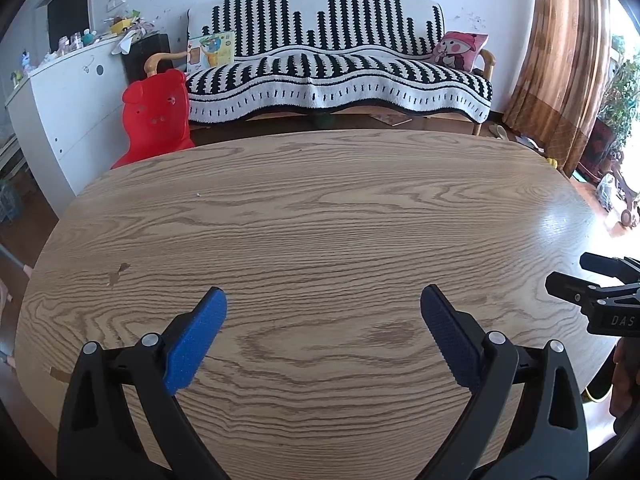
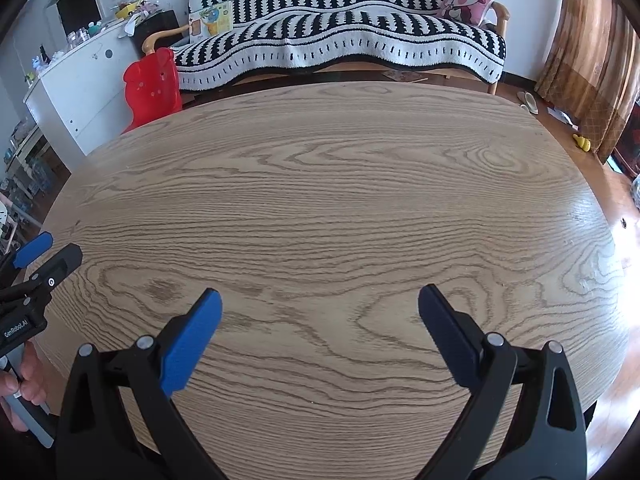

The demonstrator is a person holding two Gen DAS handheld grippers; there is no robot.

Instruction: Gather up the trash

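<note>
Left gripper [image 1: 323, 300] hovers over the near edge of the worktop [image 1: 320, 208], jaws spread wide, nothing between them. Right gripper [image 2: 319, 298] same: jaws spread, nothing held, just to the right of the left one and level with it. Each shows at the edge of the other's view.

No trash visible on the worktop in either view. Only marks: a small dark stain [image 1: 119, 272] forward-left of the left jaws, and a tiny pale speck [image 1: 197, 195] farther out on the left; too small to tell if it's debris. So no direction, long axis or look to give for the task's thing; neither hand is clearly nearer to anything. If the speck counts, the left hand is nearer.

Off the worktop: a slipper [image 2: 529, 103] and a small yellow item [image 2: 582, 142] on the floor far right, clutter on the white cabinet [image 1: 76, 92] far left. Can't tell whether any of that is trash.

My guess: either collection is finished or the target lies outside both views.
</note>
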